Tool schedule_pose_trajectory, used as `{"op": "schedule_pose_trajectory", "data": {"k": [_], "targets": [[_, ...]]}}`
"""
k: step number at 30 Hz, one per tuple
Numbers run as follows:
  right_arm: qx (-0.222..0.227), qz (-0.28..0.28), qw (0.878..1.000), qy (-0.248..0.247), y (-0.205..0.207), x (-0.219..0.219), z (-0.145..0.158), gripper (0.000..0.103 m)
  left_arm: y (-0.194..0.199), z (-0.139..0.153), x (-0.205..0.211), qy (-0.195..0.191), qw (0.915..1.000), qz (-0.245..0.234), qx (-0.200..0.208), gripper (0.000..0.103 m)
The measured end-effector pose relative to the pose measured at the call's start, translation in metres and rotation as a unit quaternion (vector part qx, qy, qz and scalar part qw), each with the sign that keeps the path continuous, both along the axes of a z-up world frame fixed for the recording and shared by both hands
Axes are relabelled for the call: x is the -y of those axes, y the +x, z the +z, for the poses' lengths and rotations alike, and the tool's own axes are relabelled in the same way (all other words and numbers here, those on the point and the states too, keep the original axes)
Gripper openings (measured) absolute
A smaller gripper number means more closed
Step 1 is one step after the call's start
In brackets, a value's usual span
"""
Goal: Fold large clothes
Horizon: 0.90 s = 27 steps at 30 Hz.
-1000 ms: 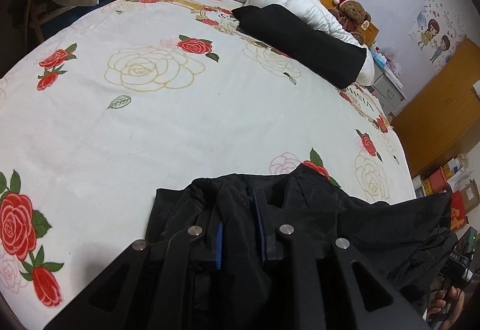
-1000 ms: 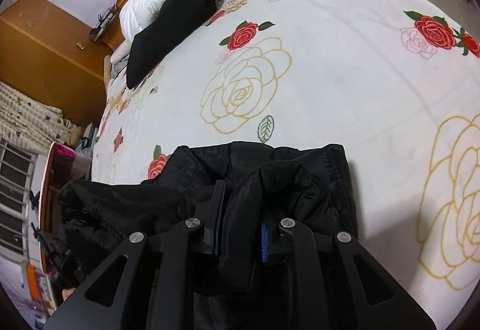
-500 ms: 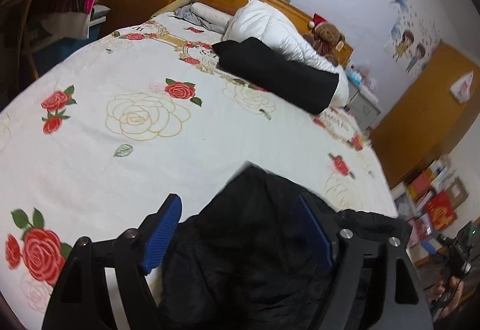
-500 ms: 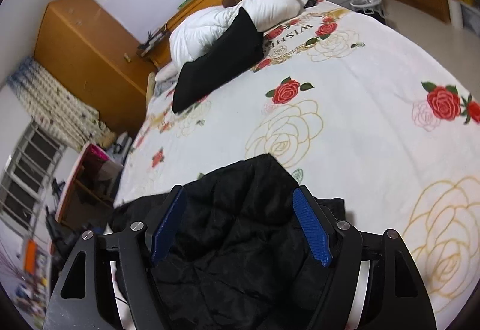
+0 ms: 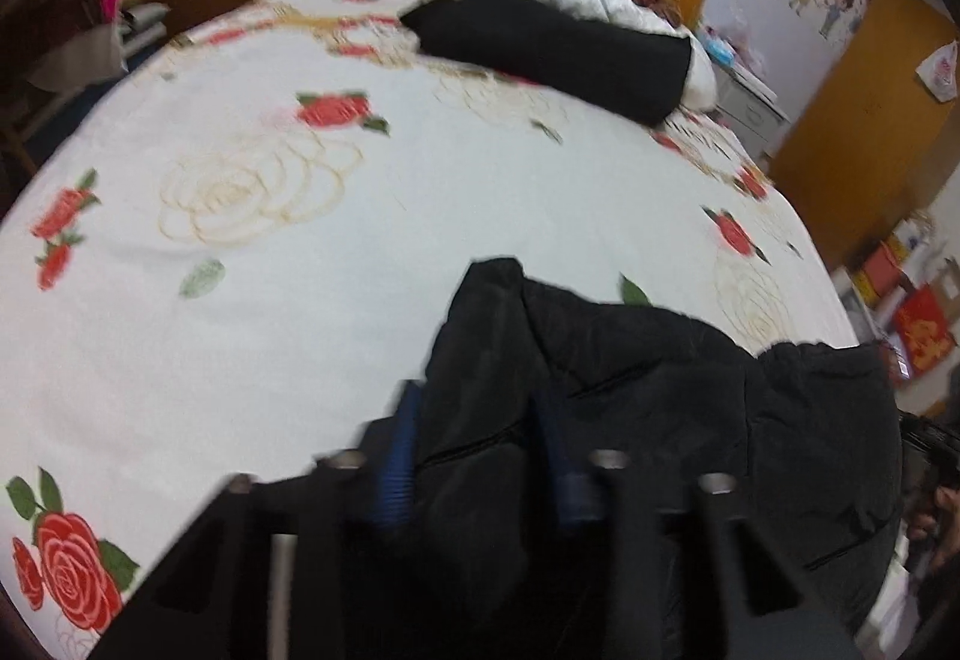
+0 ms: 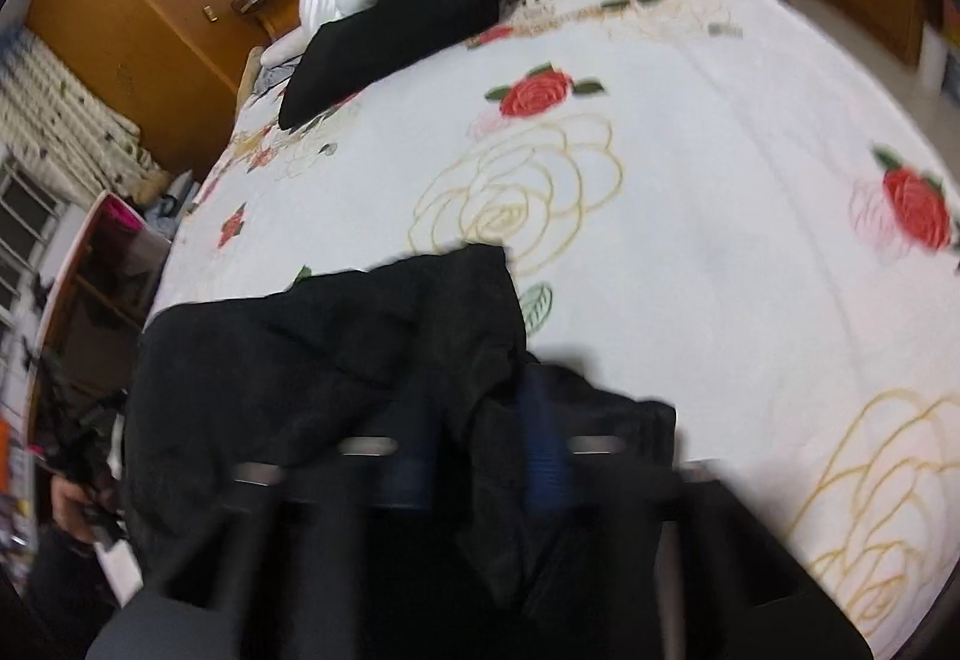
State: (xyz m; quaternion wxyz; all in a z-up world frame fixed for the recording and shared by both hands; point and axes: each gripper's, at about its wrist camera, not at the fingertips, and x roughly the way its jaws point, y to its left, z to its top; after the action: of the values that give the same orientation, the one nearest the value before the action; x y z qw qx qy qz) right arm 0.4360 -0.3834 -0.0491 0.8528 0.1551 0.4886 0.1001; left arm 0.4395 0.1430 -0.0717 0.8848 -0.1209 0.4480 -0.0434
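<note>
At 6 o'clock edge of white rose-print bed [image 5: 420, 216]: bulky black padded coat [image 5: 648, 390], bunched. Left gripper [image 5: 480, 456], right gripper [image 6: 480, 444]: jaws closing, coat folds between. Risk: slick padding slips from shallow bite; uneven pull skews fold.

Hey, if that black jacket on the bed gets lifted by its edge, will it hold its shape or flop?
Probably flop: the black jacket already lies in soft bunched folds on the bedspread. Its stitched panels look padded, so likely bulky yet fairly light. The fabric seems smooth, so it may slide where the closing left tongs and right tongs pinch it.
</note>
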Motion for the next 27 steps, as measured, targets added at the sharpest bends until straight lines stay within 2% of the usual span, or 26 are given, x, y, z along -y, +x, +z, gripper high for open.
{"op": "schedule_pose_trajectory", "data": {"k": [2, 5, 7, 13, 16, 19, 24, 27], "targets": [[0.009, -0.002, 0.999, -0.032, 0.003, -0.007, -0.003, 0.014, 0.002, -0.007, -0.003, 0.006, 0.9998, 0.019, 0.008, 0.03], [-0.021, -0.021, 0.998, -0.054, 0.013, -0.009, -0.034, 0.014, 0.008, -0.031, -0.002, 0.019, 0.9988, 0.045, 0.001, 0.028], [-0.029, -0.024, 0.996, -0.079, 0.016, -0.013, -0.048, 0.014, 0.01, -0.045, -0.003, 0.013, 0.9979, 0.064, -0.008, 0.027], [-0.036, -0.029, 0.992, -0.114, 0.019, -0.016, -0.06, 0.016, 0.016, -0.049, 0.003, 0.038, 0.9967, 0.071, -0.012, 0.027], [-0.03, -0.029, 0.989, -0.138, 0.017, -0.018, -0.048, 0.019, 0.016, -0.039, 0.006, 0.054, 0.9961, 0.068, -0.015, 0.028], [-0.009, -0.038, 0.988, -0.146, 0.007, -0.016, -0.024, 0.023, 0.009, -0.019, 0.001, 0.052, 0.9961, 0.071, -0.003, 0.027], [0.066, -0.05, 0.987, -0.139, -0.025, -0.02, 0.036, 0.023, -0.007, 0.023, 0.002, 0.05, 0.9962, 0.063, 0.033, 0.027], [0.109, -0.021, 0.987, -0.114, -0.047, -0.047, 0.063, 0.023, -0.027, 0.052, 0.021, 0.033, 0.9959, 0.031, 0.078, 0.03]]}}
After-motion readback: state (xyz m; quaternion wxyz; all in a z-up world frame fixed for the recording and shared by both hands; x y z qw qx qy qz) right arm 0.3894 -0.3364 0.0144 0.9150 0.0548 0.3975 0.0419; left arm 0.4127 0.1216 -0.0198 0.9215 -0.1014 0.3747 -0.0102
